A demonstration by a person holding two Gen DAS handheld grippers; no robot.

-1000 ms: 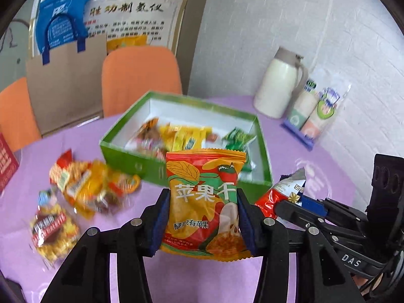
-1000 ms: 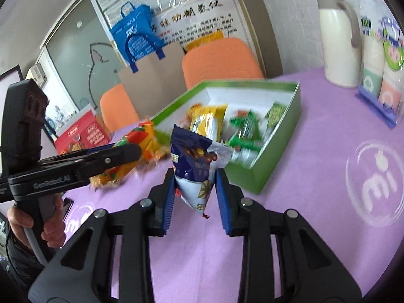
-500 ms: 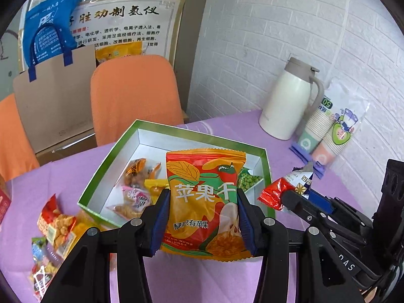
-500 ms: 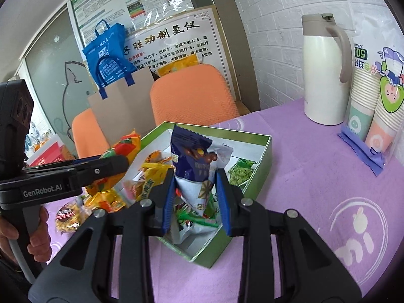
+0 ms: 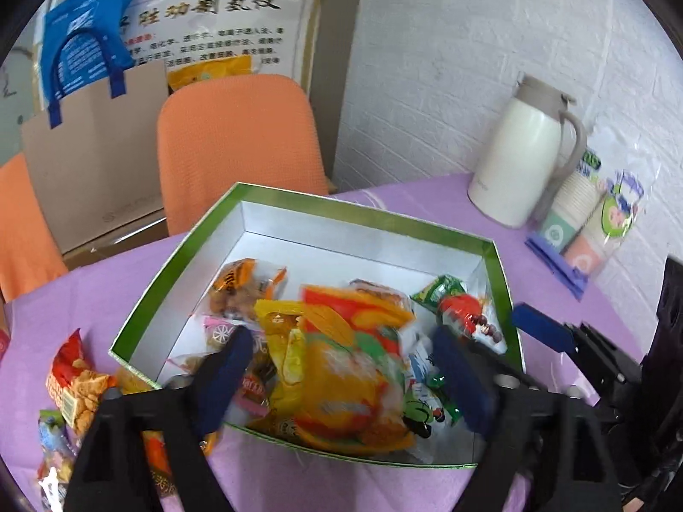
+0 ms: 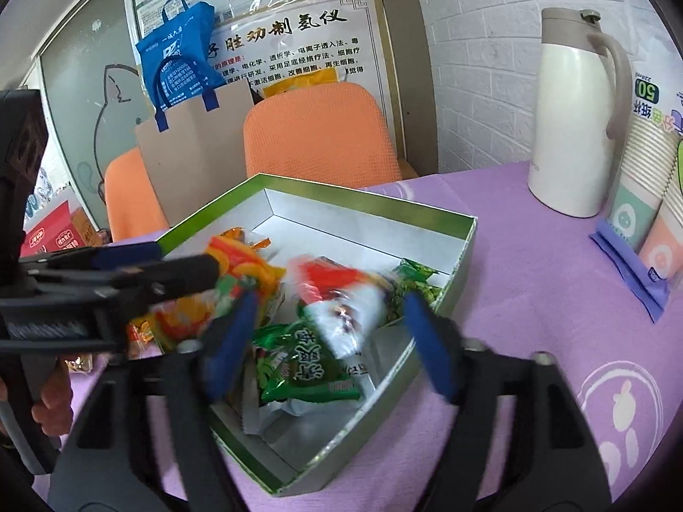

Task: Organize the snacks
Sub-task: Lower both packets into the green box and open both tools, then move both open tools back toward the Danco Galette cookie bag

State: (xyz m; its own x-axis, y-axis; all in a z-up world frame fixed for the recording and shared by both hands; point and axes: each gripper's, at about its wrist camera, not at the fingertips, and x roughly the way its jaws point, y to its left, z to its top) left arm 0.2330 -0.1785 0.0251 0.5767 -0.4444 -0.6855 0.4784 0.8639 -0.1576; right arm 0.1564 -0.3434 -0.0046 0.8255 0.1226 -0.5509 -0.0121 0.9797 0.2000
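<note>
Both grippers hover over the green box (image 5: 179,251) here, and both sets of jaws stand wide with nothing pinched between them. Under the left gripper (image 5: 341,377) an orange snack bag (image 5: 341,367) sits blurred in the box, clear of the blue pads on either side. Under the right gripper (image 6: 328,341) a red and white packet (image 6: 341,303) is smeared with blur too, sitting loose above a green packet (image 6: 307,367) that lies flat in the box. More snacks crowd the box floor: a yellow-orange pack (image 5: 239,286) towards the far left corner, and green pea bags (image 6: 414,286) against the right wall. The left gripper's black body reaches in from the left of the right wrist view, close beside the right one, with a hand (image 6: 51,397) on its grip. Outside the box, loose snack packs (image 5: 72,384) lie on the tabletop (image 6: 533,277) at its left edge. That tabletop wears a purple cloth with white printed marks. Off to the right stand a white jug (image 6: 572,119) and a wrapped stack of paper cups (image 6: 653,183), well apart from the box. Behind the table are orange chairs (image 6: 320,136), a brown paper bag (image 5: 94,153), a blue bag (image 6: 179,59), a poster (image 6: 290,47) and a white brick wall (image 5: 448,64).
</note>
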